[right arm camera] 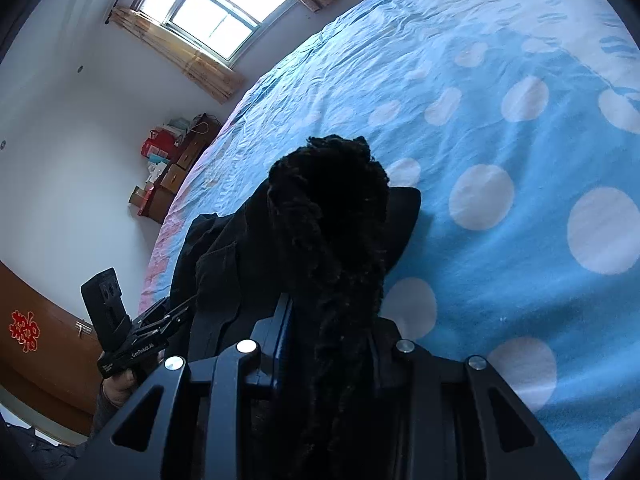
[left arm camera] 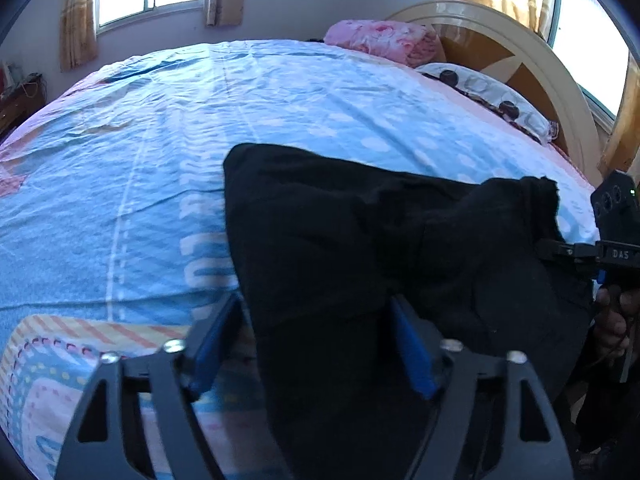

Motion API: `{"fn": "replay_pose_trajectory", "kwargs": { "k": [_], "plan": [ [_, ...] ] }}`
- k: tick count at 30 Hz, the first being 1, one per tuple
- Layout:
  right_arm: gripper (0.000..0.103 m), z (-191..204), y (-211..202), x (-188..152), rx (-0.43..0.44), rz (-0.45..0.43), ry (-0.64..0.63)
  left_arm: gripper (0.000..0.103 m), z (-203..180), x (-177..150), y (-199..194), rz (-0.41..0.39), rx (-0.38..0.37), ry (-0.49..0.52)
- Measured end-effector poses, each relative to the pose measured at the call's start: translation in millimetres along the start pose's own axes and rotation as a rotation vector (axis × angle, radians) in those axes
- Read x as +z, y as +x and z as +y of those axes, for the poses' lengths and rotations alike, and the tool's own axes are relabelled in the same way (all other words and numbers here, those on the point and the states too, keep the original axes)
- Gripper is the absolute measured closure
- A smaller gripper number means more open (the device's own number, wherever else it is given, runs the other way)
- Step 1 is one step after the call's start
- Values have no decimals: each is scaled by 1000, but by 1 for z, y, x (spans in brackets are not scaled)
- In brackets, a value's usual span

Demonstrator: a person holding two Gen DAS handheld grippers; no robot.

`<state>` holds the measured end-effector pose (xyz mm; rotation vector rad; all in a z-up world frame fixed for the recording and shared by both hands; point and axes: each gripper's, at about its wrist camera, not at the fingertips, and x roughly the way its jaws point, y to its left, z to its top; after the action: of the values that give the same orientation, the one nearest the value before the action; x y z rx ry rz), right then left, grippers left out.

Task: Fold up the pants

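Black pants (left arm camera: pixel 340 248) lie partly lifted over the blue bedsheet (left arm camera: pixel 160 160). My left gripper (left arm camera: pixel 316 340) has its blue-padded jaws wide apart, with the pants' cloth draped between them. My right gripper (right arm camera: pixel 328 344) is shut on a fleecy black edge of the pants (right arm camera: pixel 332 208), which bunches up above the jaws. The right gripper also shows in the left wrist view (left arm camera: pixel 560 250), pinching the pants' far corner. The left gripper shows in the right wrist view (right arm camera: pixel 176 320) at the pants' other edge.
The blue dotted sheet (right arm camera: pixel 500 140) covers the whole bed. A pink folded blanket (left arm camera: pixel 380 40) and a spotted pillow (left arm camera: pixel 488 92) lie by the wooden headboard (left arm camera: pixel 520 60). A cluttered low cabinet (right arm camera: pixel 176 164) stands beside the bed, under a curtained window (right arm camera: pixel 216 12).
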<state>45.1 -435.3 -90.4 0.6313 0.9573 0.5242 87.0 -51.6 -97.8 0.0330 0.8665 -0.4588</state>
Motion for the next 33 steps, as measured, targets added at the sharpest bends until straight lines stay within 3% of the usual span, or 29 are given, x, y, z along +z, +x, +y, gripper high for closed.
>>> {"fn": "replay_pose_trajectory", "kwargs": {
  "k": [3, 6, 18, 22, 28, 33],
  "plan": [
    [71, 3, -2, 0, -8, -10, -11, 72, -10, 2, -6, -3, 20, 52],
    [75, 6, -1, 3, 10, -19, 1, 81, -9, 3, -13, -3, 10, 52],
    [81, 29, -13, 11, -7, -30, -56, 84, -10, 4, -37, -37, 10, 59],
    [82, 60, -10, 30, 16, -19, -120, 85, 3, 9, -56, -66, 19, 58],
    [83, 129, 40, 79, 79, 34, -243, 85, 72, 24, -101, -148, 117, -18],
    [83, 198, 120, 129, 161, 106, -335, 85, 142, 29, -131, -191, 245, -94]
  ]
}}
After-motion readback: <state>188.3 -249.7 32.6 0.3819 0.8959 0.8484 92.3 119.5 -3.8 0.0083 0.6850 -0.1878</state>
